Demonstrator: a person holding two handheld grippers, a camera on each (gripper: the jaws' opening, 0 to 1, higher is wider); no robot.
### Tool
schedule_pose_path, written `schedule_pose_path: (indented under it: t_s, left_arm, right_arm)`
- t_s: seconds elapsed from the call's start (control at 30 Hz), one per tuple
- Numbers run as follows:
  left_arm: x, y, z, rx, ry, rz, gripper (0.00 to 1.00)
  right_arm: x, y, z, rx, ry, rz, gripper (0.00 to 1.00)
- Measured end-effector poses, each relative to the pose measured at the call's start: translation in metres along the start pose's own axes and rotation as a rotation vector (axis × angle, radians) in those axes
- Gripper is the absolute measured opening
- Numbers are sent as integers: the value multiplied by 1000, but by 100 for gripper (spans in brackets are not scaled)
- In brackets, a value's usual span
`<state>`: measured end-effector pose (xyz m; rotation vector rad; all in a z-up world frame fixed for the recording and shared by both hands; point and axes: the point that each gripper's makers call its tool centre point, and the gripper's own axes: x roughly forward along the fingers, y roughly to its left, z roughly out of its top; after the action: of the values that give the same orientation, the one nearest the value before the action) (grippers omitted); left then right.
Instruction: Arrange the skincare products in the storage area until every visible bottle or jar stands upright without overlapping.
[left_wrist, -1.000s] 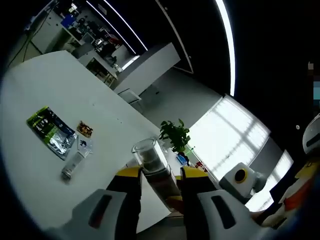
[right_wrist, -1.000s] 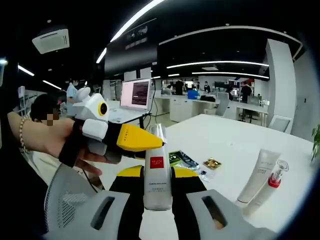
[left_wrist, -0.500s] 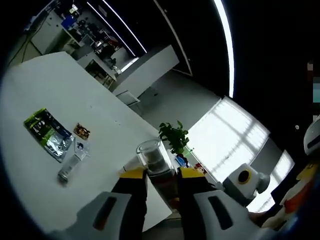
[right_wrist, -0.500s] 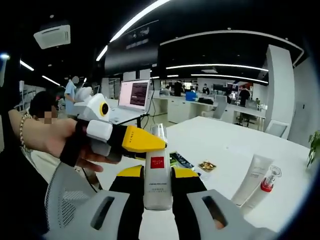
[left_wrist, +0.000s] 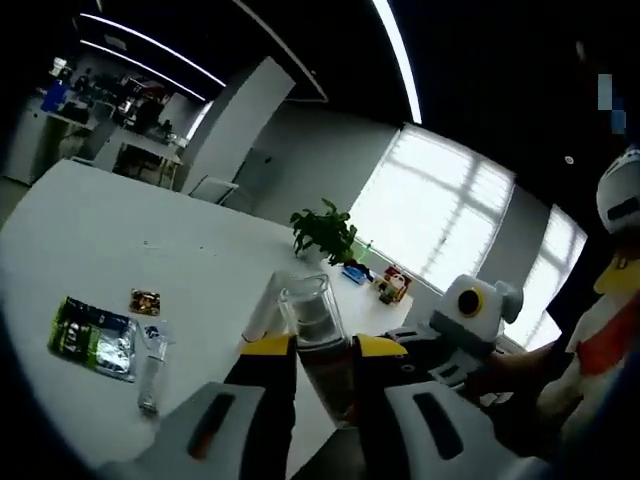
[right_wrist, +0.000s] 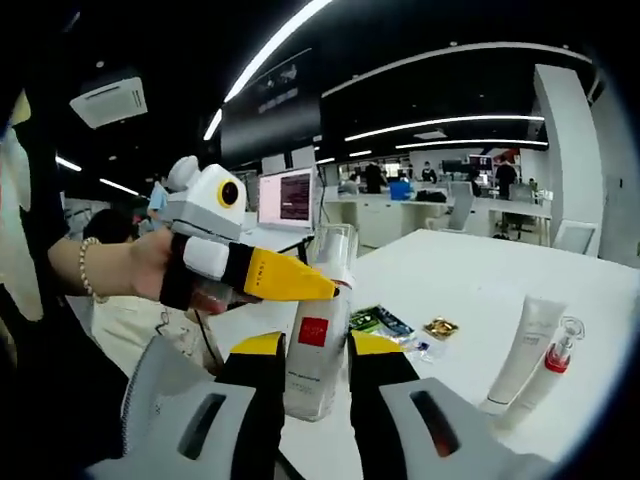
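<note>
Above the white table (right_wrist: 470, 290), held one tall bottle (right_wrist: 318, 300) up in the air, not yet set down. Gripped its body with the right gripper (right_wrist: 315, 348), jaws close together and pressed on both sides. Pinched its cap end with the left gripper (left_wrist: 322, 345), jaws close together there too.

Past the green packet (left_wrist: 92, 335), saw a white tube (right_wrist: 525, 350) and a small pump bottle (right_wrist: 555, 365) standing up, very near each other. Could not tell whether touching. Just beside the green packet, found a little clear vial (left_wrist: 152, 370) lying flat, and a small brown packet (left_wrist: 145, 300) too.

So, by the look of it, got only partway: two things up, one in the air, one lying down. Had yet to stand the tall bottle on the table, away from the others, and then lift the vial upright.

Looked hard and smooth, that tall bottle: round, see-through, with a red square label and a thick clear cap. Looked soft and squeezy, the tube, wide at one end and flat at the other. Looked shiny and crinkly, the green packet.
</note>
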<state>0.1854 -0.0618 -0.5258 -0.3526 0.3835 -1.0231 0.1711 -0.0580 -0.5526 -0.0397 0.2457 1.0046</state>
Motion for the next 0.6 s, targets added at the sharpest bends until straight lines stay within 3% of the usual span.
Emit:
schedule_pose_path:
  t_s: [0.13, 0.37, 0.6]
  left_arm:
    - [-2, -13, -1, 121, 55, -91, 16]
    - [-4, -39, 17, 202, 50, -240, 16]
    - [-2, -58, 18, 316, 100, -310, 14]
  right_arm:
    - [-6, 6, 7, 6, -12, 119, 25]
    - [-19, 12, 27, 75, -84, 272, 30]
    - [-26, 19, 26, -19, -43, 370, 25]
